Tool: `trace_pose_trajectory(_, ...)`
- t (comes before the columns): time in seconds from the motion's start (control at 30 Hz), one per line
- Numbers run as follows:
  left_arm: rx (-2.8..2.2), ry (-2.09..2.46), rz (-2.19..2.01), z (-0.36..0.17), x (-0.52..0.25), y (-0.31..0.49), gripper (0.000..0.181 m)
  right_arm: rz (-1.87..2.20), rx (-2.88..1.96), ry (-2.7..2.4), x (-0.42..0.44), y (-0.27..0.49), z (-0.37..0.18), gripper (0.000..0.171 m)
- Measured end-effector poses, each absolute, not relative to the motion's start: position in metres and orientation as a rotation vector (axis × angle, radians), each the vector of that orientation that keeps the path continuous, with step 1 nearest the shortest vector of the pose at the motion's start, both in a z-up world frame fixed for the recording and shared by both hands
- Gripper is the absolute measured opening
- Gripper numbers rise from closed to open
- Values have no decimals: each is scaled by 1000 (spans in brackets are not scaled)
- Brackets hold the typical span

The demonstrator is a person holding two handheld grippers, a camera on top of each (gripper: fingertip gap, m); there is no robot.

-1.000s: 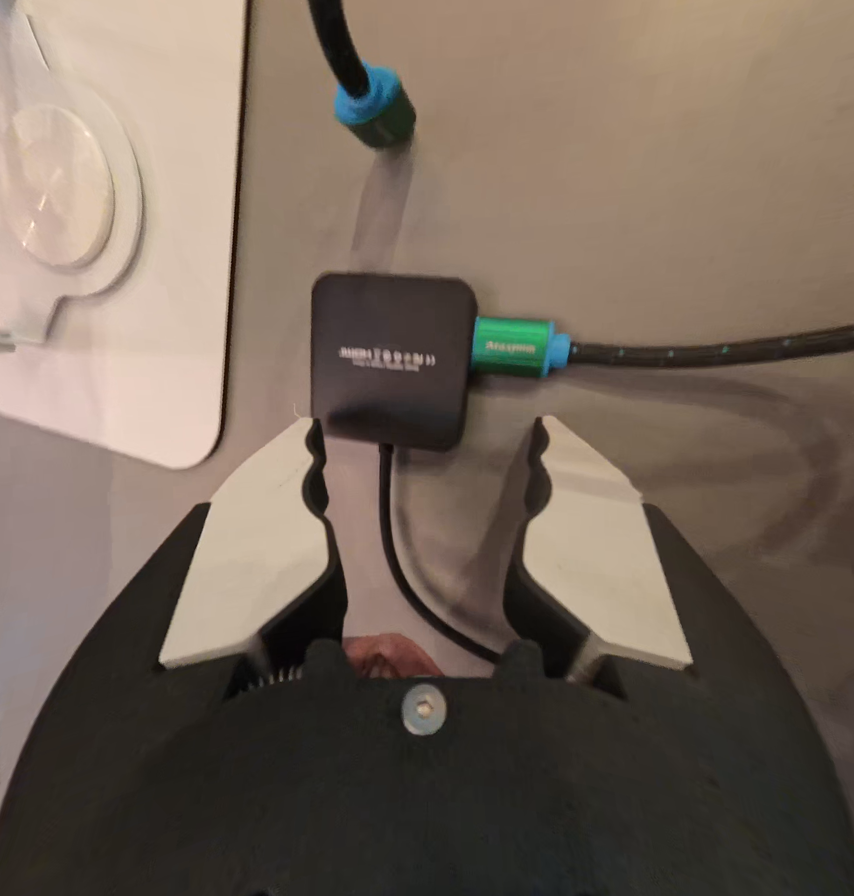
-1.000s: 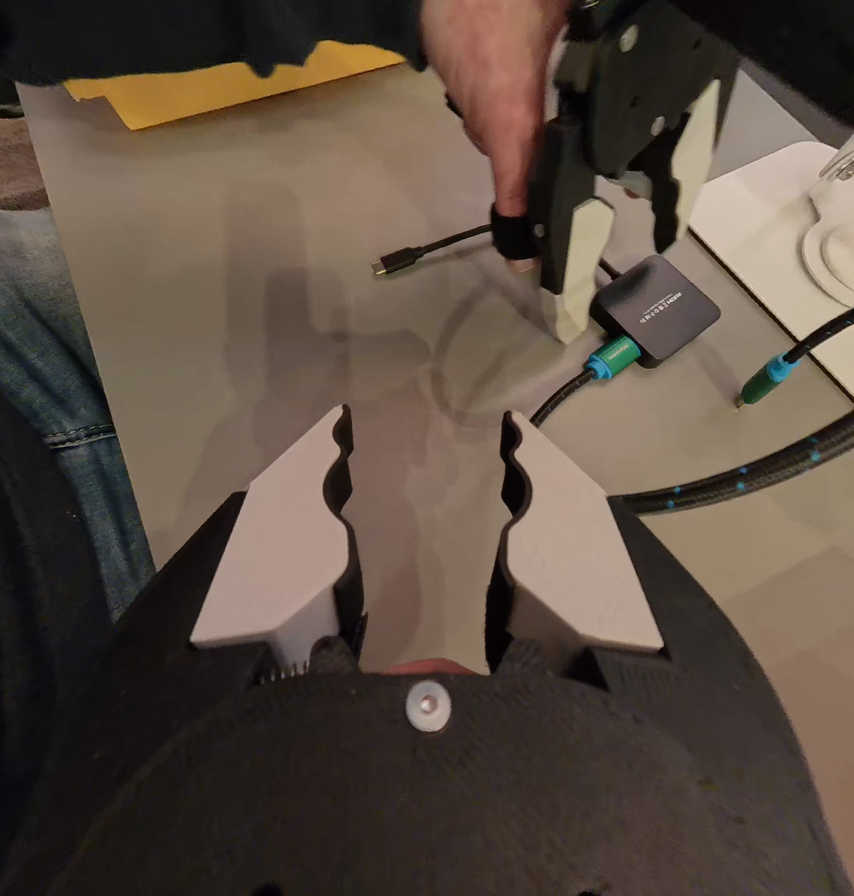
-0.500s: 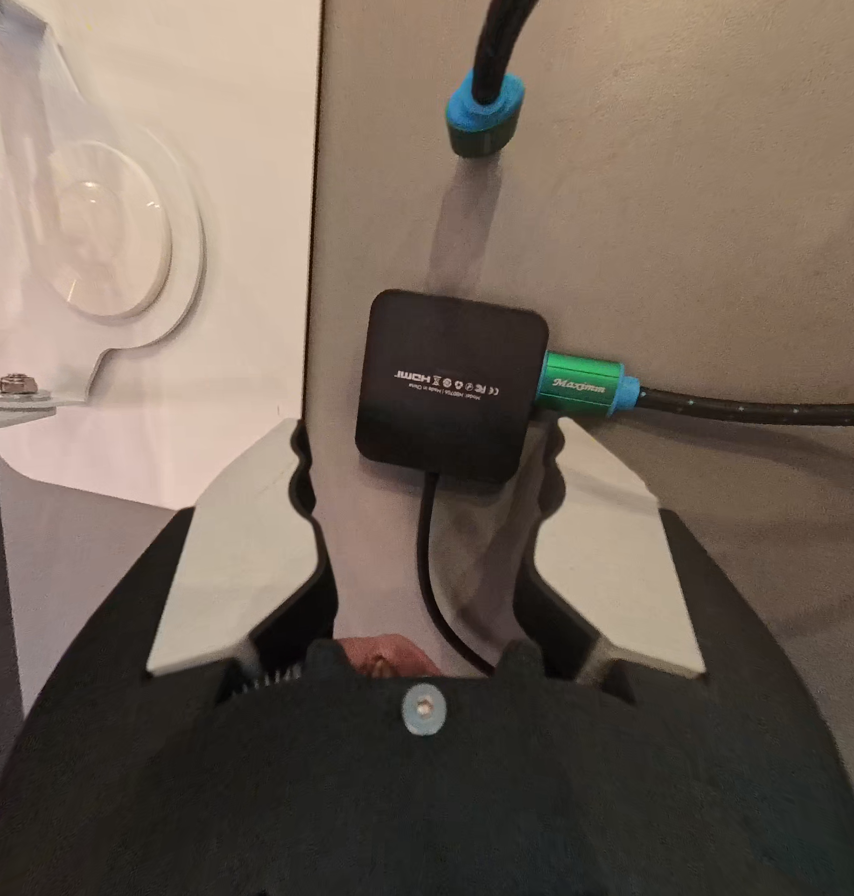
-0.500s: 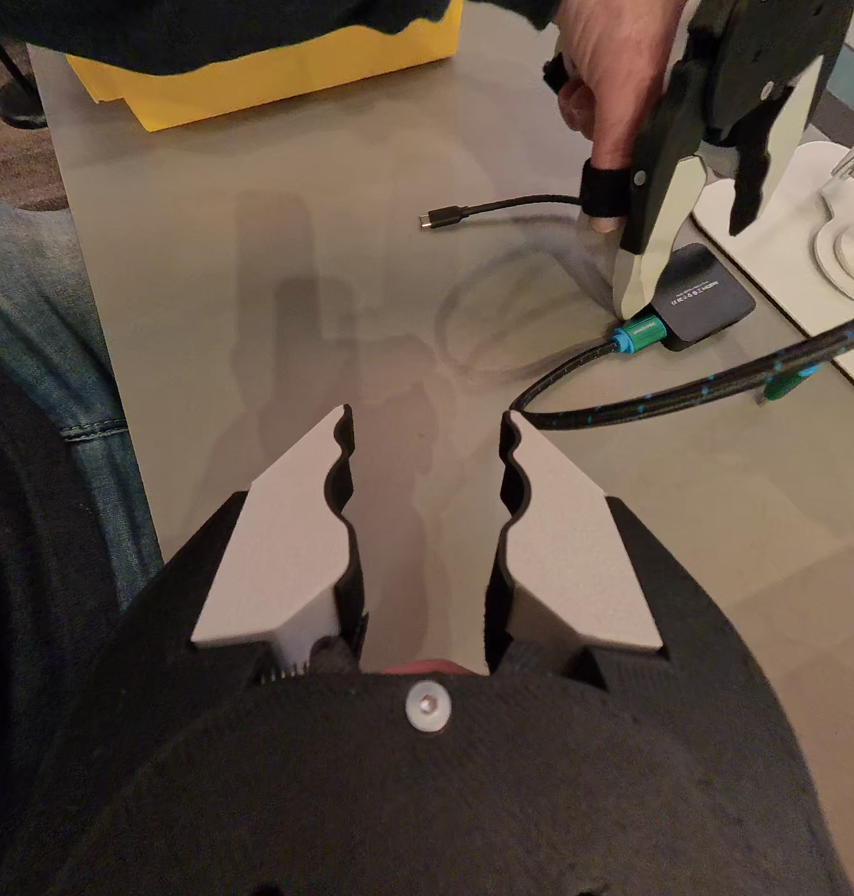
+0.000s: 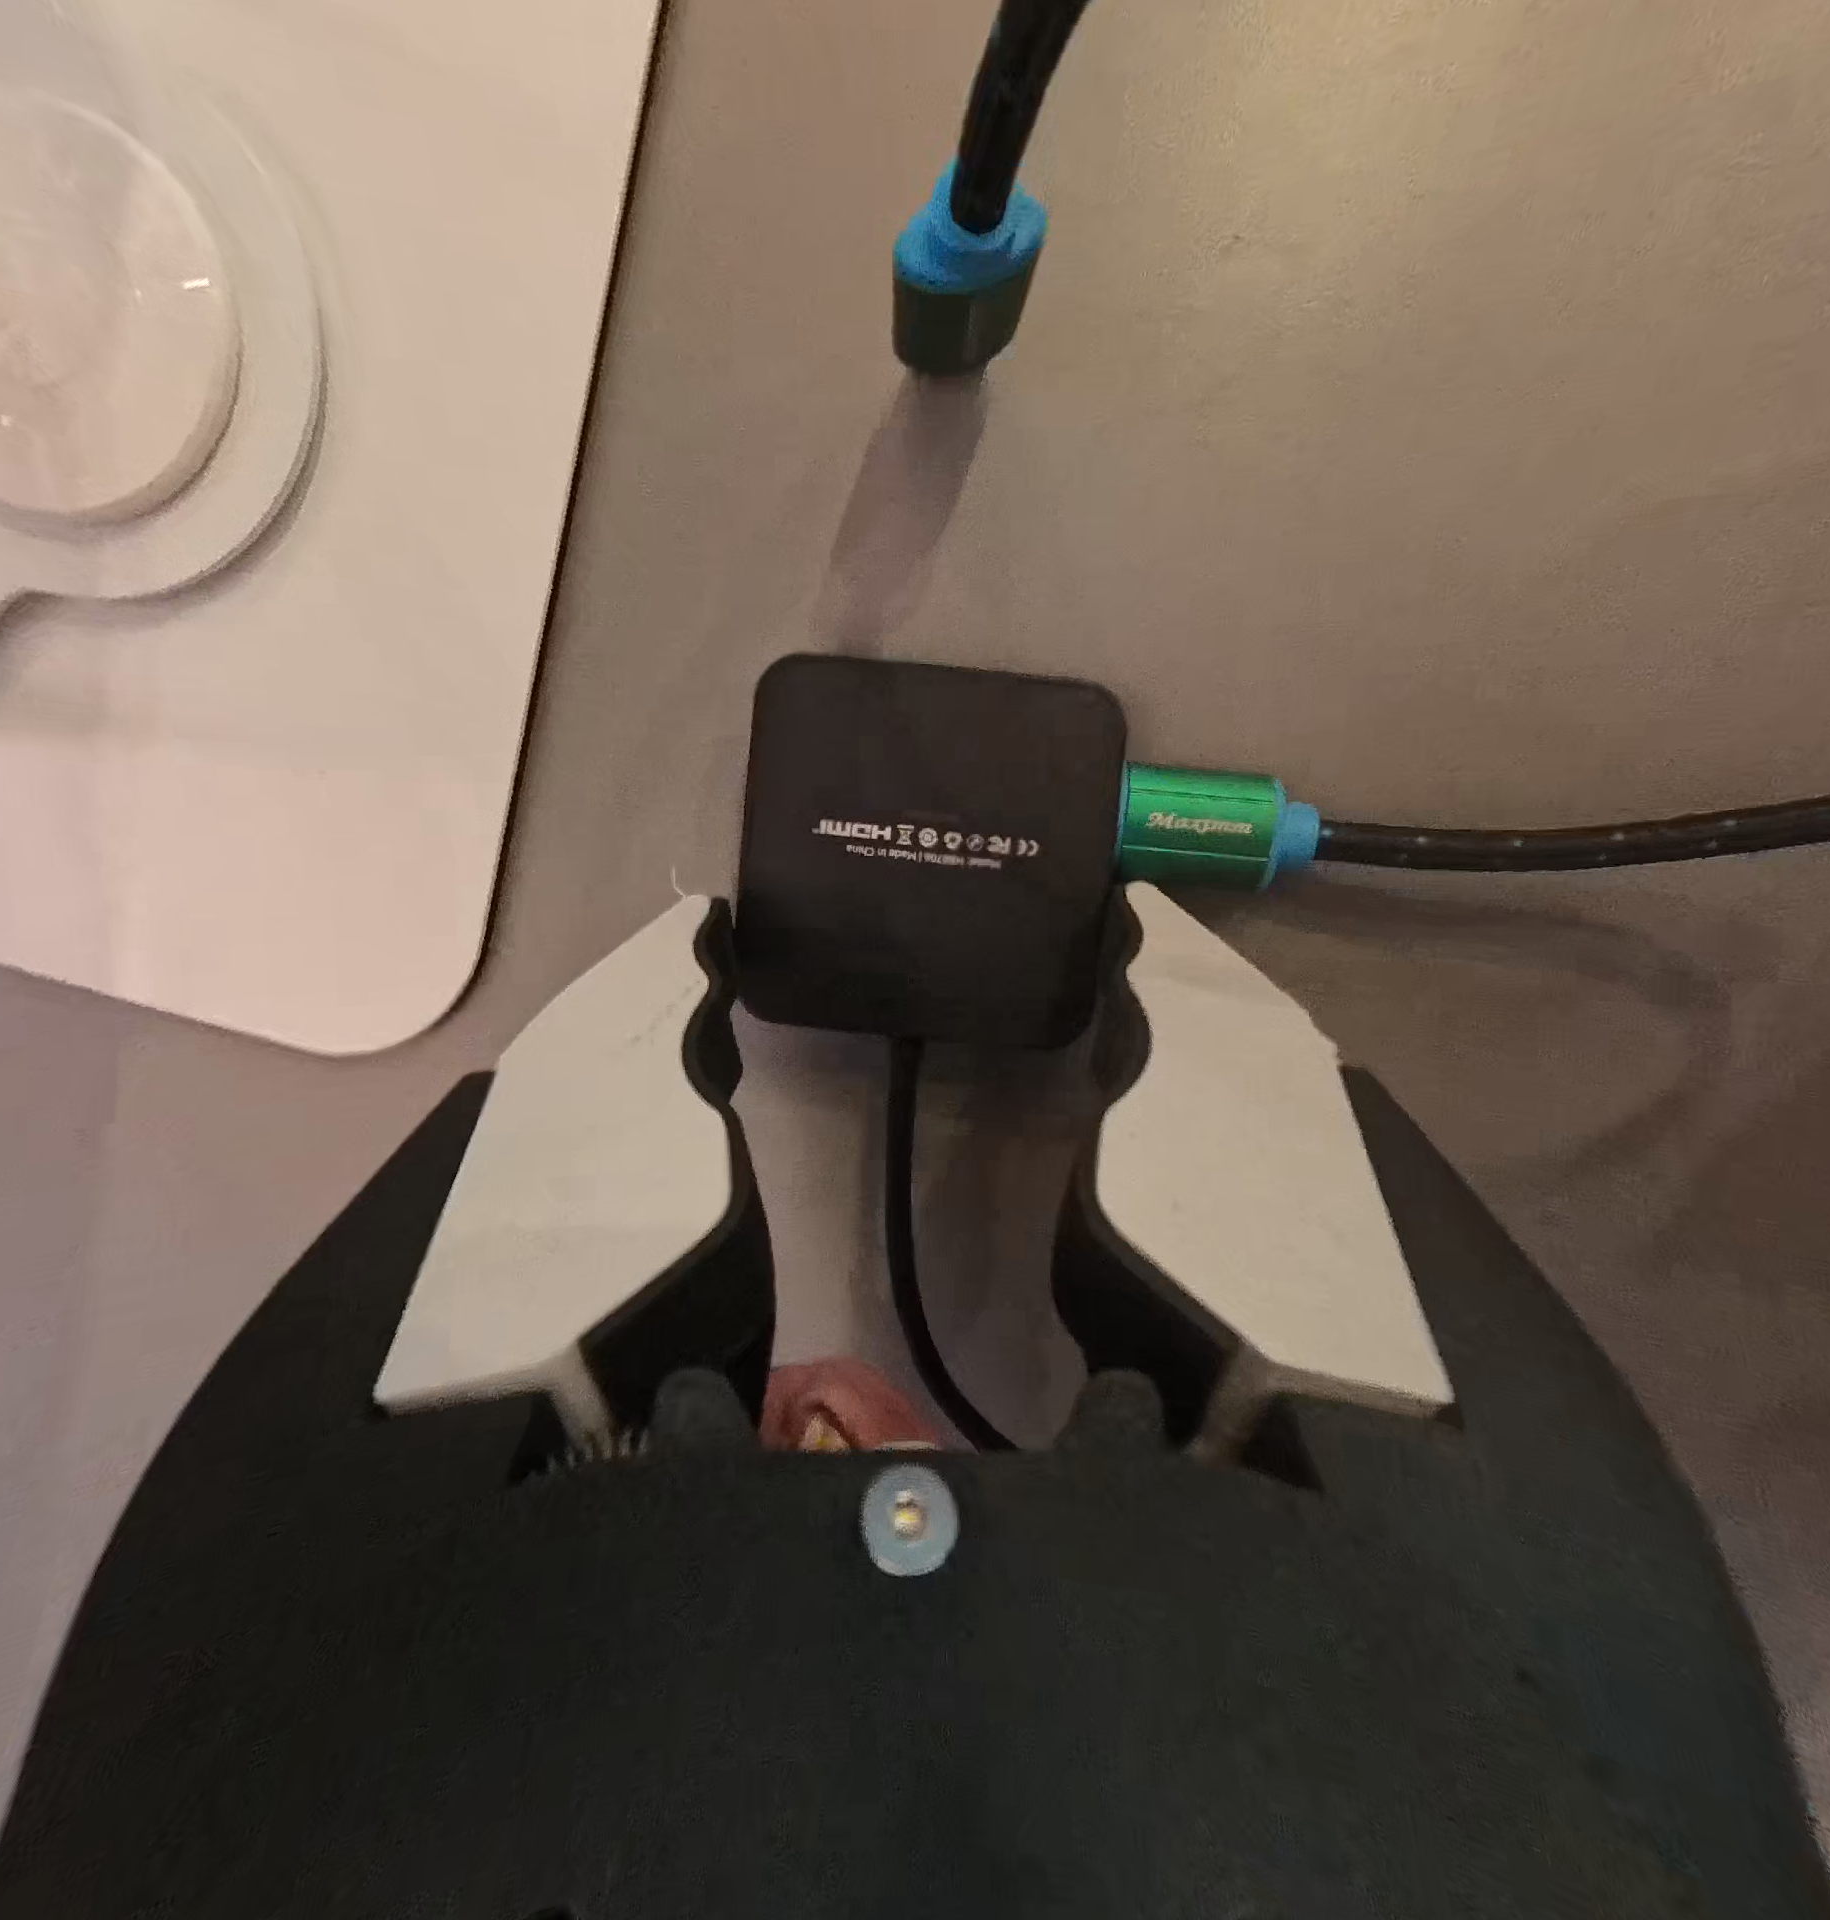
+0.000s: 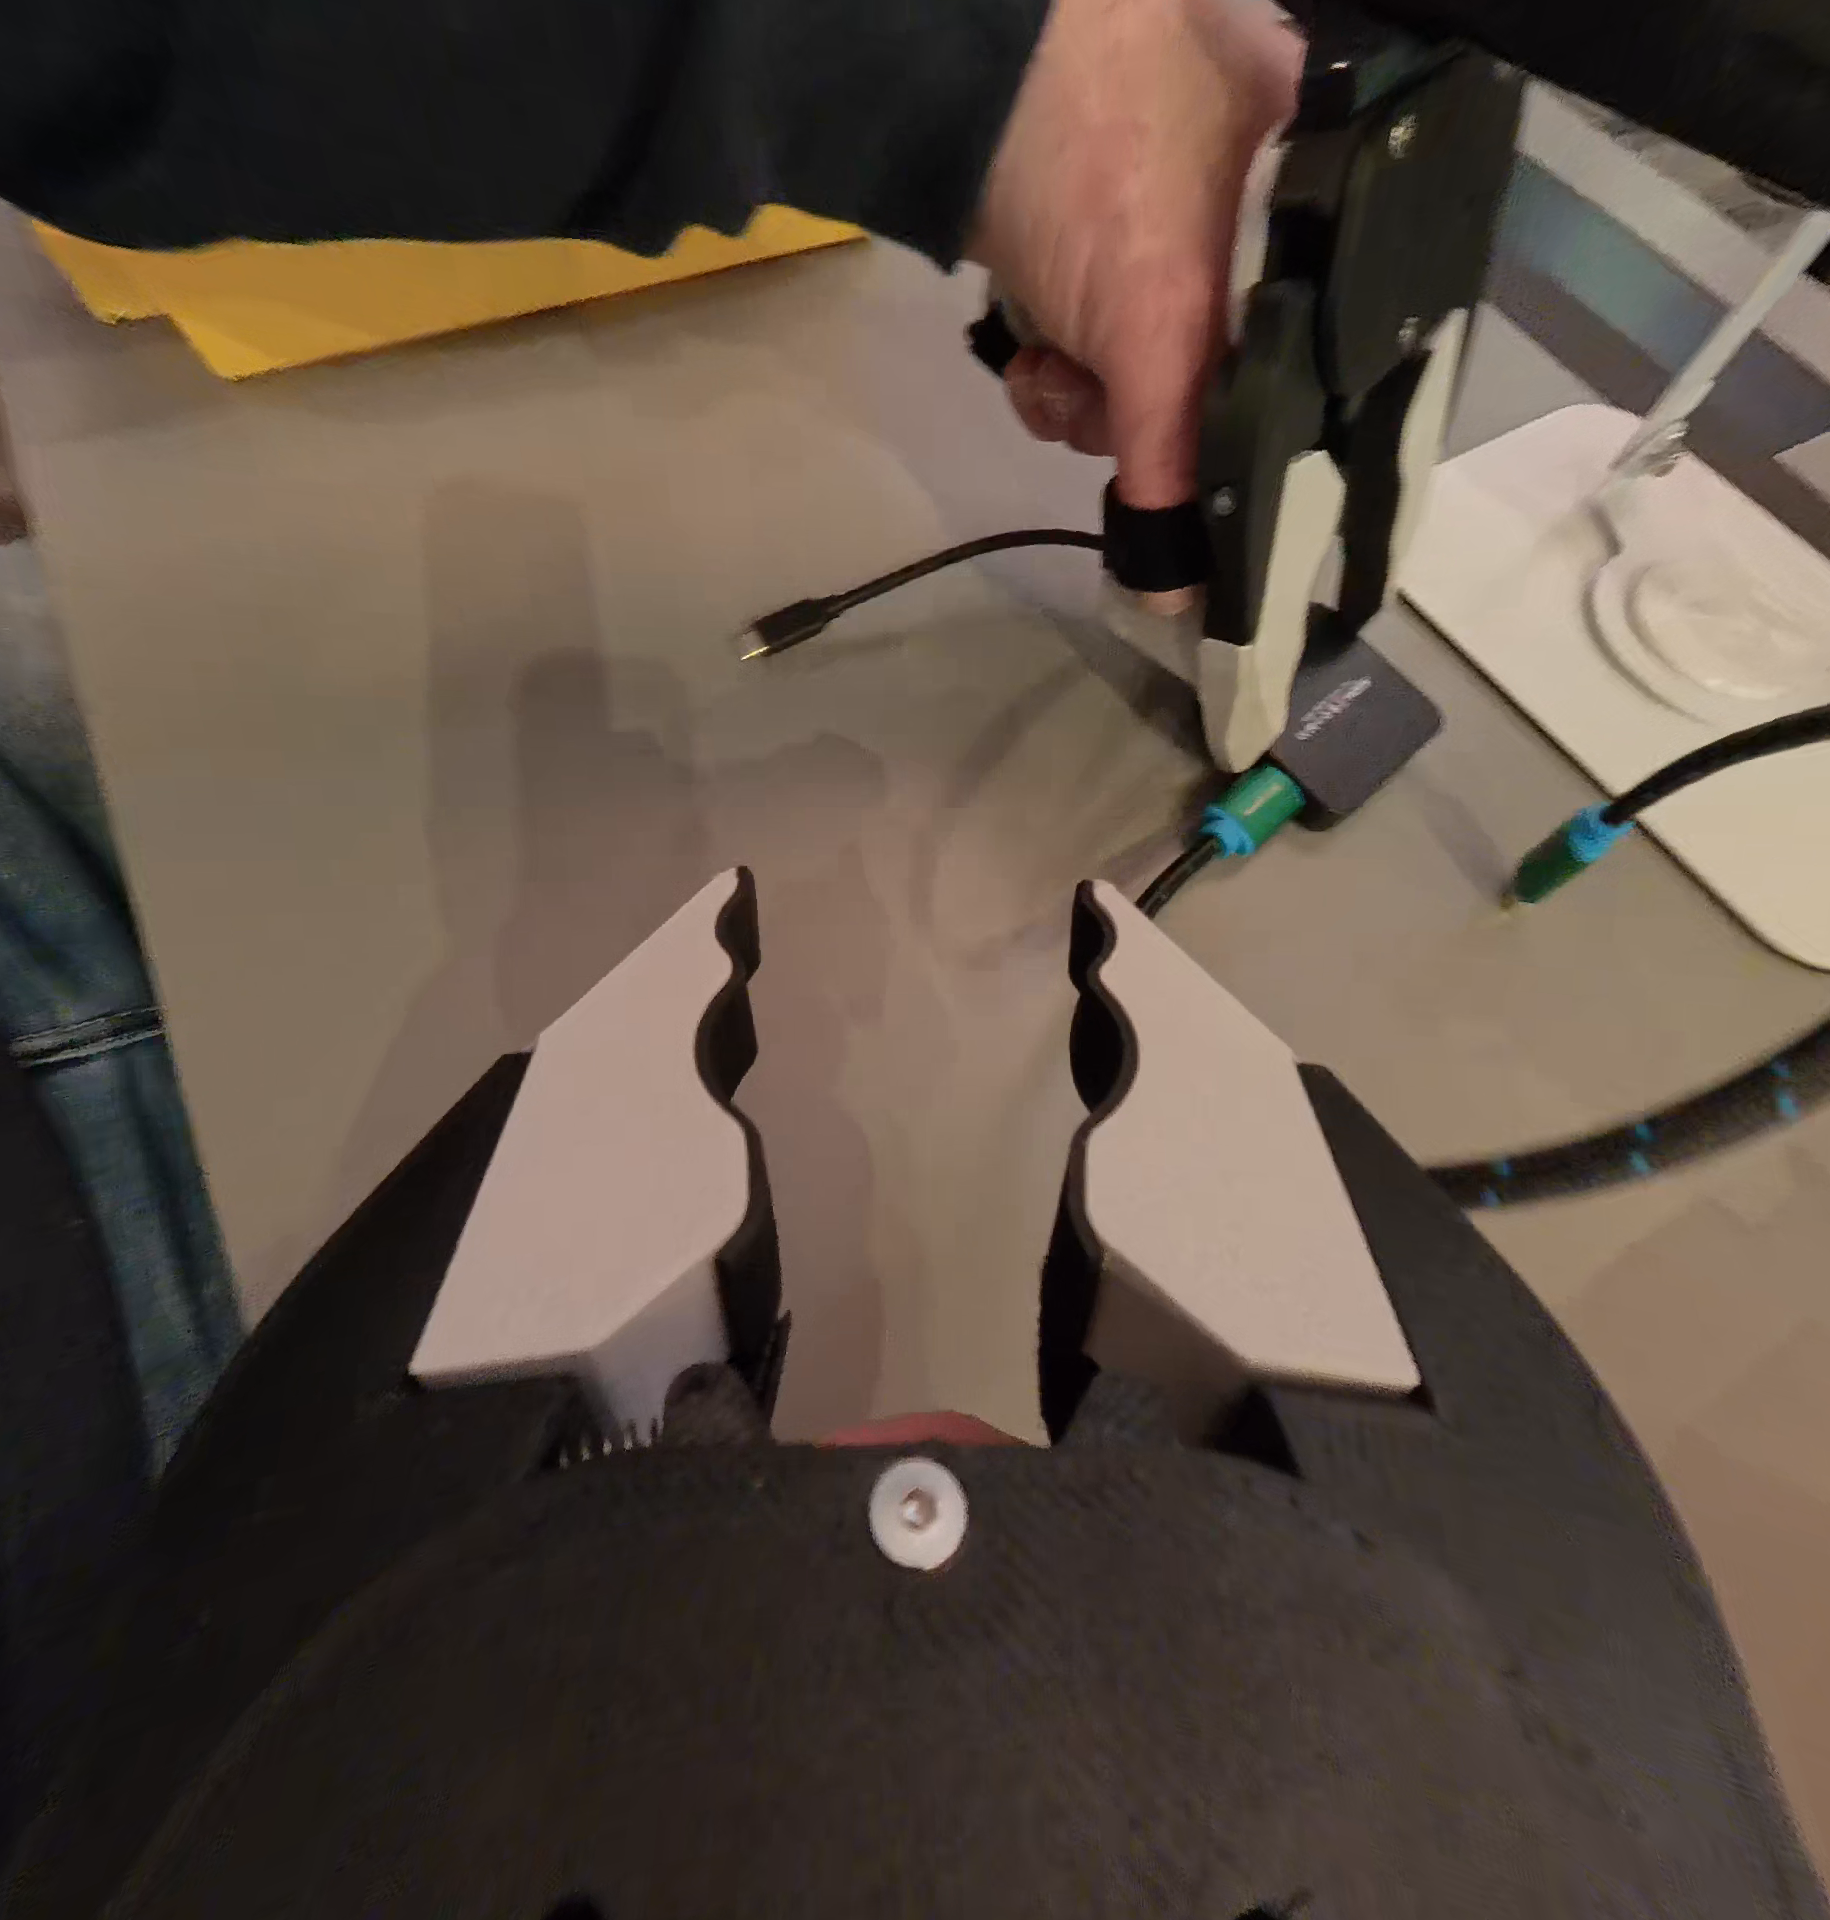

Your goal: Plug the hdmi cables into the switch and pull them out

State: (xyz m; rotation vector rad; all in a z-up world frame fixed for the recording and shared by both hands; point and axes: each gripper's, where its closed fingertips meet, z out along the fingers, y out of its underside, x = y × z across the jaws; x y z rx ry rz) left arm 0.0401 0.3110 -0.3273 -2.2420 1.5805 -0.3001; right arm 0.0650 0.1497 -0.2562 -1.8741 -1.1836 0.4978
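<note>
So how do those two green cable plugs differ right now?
The plugged connector sits seated in the black switch, lying flat beside the left gripper. The loose connector lies apart on the table, joined to nothing, tip facing the switch. Both are green with blue collars on black braided cable.

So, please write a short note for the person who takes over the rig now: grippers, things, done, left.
Left gripper: fingers against both sides of the black switch on the table; a firm clamp cannot be confirmed.
Right gripper: open, empty, above bare table.
Done: one green HDMI plug sits in the switch's side port.
Left: the second plug lies loose beyond the switch; insert it, then pull both out.
</note>
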Motion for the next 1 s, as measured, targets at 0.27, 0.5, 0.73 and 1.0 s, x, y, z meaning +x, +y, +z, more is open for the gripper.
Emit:
trace_pose_trajectory(0.27, -2312, 1198, -369, -286, 38, 288, 65, -160, -1766, -1290, 81, 198, -269, 58)
trace_pose_trajectory(0.5, -2420, 1032, -519, -280, 39, 264, 65, -621, -1577, -1396, 95, 232, -263, 51)
trace_pose_trajectory(0.73, -2463, 988, -535, -278, 38, 250, 65, -623, -1508, -1577, 89, 229, -281, 5)
trace_pose_trajectory(1.0, -2125, 962, -1003, -189, 33, 231, 78, -346, -1414, -1490, 98, 219, -240, 1)
